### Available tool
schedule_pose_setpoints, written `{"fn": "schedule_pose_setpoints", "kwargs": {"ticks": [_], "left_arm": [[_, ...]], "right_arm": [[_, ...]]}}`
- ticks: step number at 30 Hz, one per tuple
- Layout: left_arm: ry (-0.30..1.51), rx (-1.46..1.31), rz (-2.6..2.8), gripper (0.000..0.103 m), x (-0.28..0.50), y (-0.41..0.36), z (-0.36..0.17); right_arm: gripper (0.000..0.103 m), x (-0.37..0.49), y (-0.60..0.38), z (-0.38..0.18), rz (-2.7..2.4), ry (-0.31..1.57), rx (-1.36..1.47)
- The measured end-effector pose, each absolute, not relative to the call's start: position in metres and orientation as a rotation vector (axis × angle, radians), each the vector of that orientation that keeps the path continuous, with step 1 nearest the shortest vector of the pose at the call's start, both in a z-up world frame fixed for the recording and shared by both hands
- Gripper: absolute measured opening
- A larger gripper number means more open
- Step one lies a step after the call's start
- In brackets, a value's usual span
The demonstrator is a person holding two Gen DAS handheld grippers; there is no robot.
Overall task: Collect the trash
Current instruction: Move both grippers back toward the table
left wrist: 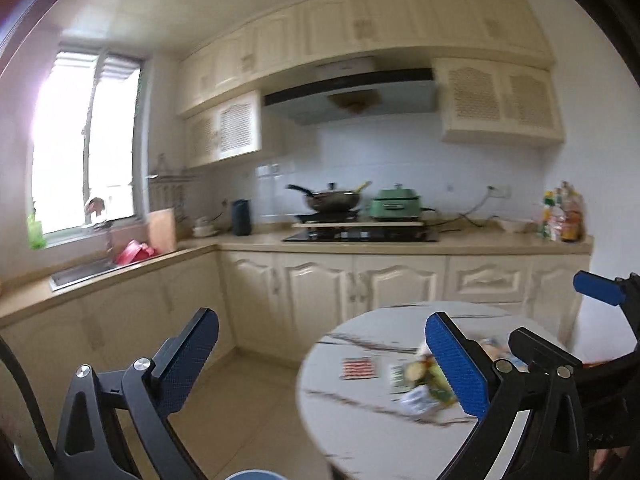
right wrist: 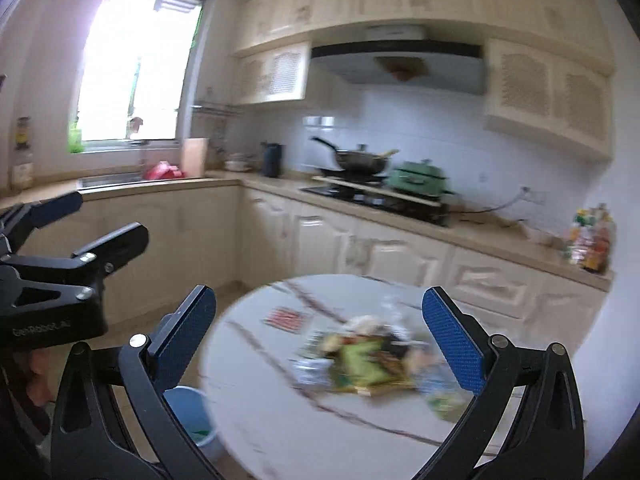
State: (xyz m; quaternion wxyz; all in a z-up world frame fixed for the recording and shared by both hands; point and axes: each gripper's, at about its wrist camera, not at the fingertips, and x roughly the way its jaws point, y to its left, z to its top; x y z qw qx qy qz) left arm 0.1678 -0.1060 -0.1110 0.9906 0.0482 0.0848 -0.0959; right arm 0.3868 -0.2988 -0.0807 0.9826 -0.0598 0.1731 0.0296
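Note:
A blurred pile of wrappers and packets [right wrist: 368, 356] lies on a round white marble-pattern table [right wrist: 280, 420]; it also shows in the left wrist view [left wrist: 424, 384]. A red-and-white flat packet [right wrist: 286, 319] lies apart from the pile, toward the table's far left. A blue bin [right wrist: 192, 416] stands on the floor left of the table. My left gripper [left wrist: 324, 360] is open and empty, held above the floor and the table's left edge. My right gripper [right wrist: 320, 344] is open and empty, above the table in front of the pile.
Cream kitchen cabinets and a counter run along the back. On the counter are a hob with a wok [right wrist: 360, 160], a green cooker [right wrist: 418, 178], bottles [right wrist: 592, 240] at the right end and a sink [left wrist: 84, 272] under the window. The tiled floor lies between table and cabinets.

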Motion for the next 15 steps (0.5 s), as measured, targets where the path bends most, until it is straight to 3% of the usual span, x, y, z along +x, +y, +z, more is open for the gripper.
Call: {"fn": "schedule_pose_setpoints", "kwargs": {"ticks": [3,7,15], "left_arm": [[0.194,0.135,-0.223,0.103,0.195,-0.104,-0.132],[0.241,0.168,-0.24,0.103,0.259,-0.145,-0.098],[0.485,0.222,-0.236,0.102,0.368,-0.214,-0.095]], "right_arm": [[0.103,0.388,-0.337,-0.085,0.031,0.368,-0.101],[0.103,0.398,-0.377,-0.105,-0.014,0.416,-0.083],[0.103,0.442,-0.451,-0.17,-0.085,0.591,-0.028]]}}
